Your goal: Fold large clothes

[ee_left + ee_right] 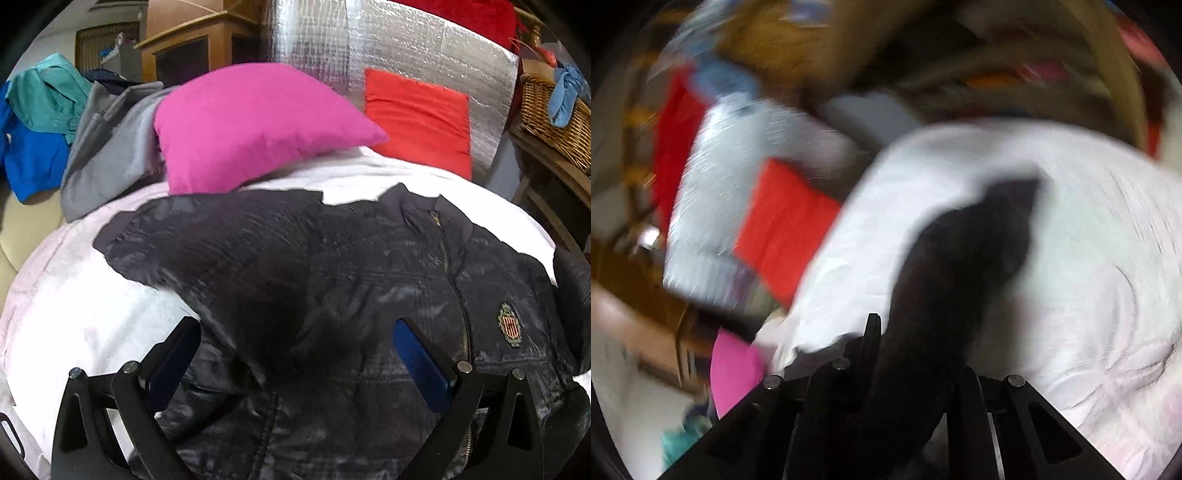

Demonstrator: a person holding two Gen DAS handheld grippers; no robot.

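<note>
Black left gripper (297,345), fingers spread wide, hovers over a dark quilted zip-front jacket (369,295) spread on a white blanket (74,314); the right gripper (916,354) pinches a dark sleeve (967,258) in a blurred view. Behind sit a magenta square cushion (251,125) and a red cushion (417,118).
</note>
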